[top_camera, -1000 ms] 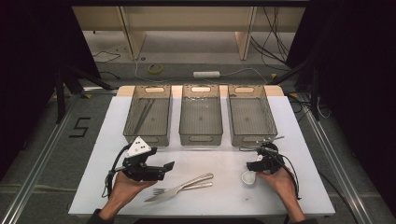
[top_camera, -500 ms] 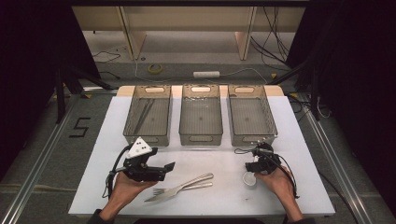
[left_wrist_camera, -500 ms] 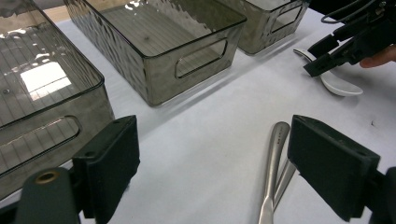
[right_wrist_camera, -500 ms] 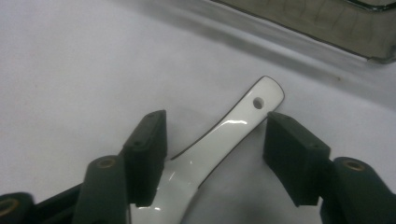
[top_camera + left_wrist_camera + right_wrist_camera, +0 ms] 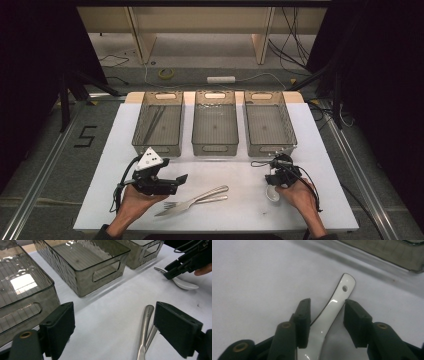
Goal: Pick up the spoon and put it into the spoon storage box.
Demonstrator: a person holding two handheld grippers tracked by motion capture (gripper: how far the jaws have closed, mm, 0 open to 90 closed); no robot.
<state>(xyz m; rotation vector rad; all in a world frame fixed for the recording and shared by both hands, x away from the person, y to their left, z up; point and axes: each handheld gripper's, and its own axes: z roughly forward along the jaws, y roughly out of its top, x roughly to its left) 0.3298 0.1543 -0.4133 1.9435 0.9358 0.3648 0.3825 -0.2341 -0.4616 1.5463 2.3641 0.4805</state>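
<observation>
My right tongs [image 5: 327, 312] have dropped lower since a second ago, jaws parted around the white spoon's [image 5: 332, 307] handle on the tabletop [image 5: 240, 210], its holed end pointing toward the bins [image 5: 269, 122]. My left tongs [image 5: 113, 325] gape wide over the fork [image 5: 192, 200].

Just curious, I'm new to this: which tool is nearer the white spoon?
Right. The right tool has its jaws on either side of the white spoon handle; the left tool sits across the table by the fork.
</observation>
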